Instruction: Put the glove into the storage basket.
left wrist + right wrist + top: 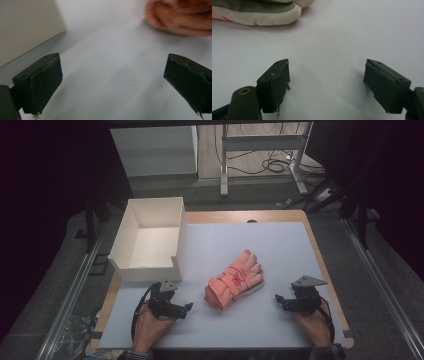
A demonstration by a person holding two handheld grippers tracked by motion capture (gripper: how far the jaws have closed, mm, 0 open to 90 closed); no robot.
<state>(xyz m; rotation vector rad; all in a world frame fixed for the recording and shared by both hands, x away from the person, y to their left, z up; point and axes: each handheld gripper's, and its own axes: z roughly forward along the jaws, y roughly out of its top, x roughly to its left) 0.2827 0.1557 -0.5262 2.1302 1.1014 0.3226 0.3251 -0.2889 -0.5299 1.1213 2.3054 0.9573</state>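
A pair of pink gloves (234, 279) lies stacked in the middle of the white table sheet (260, 245), fingers pointing to the far right. My left gripper (186, 309) rests low on the sheet to the gloves' left, open, nothing between its jaws. Its own view has the blurred pink glove cuff (180, 17) ahead at the upper right. My right gripper (278, 300) sits to the gloves' right, also open and empty. In the right gripper view the glove's grey and cream underside (259, 12) lies ahead at the upper left.
An open white box (148, 240) stands at the table's left, just behind my left gripper; its wall (25, 27) shows at the left of the left gripper view. The wooden table edge (327, 275) runs along the right. Metal frame legs stand beyond the far edge.
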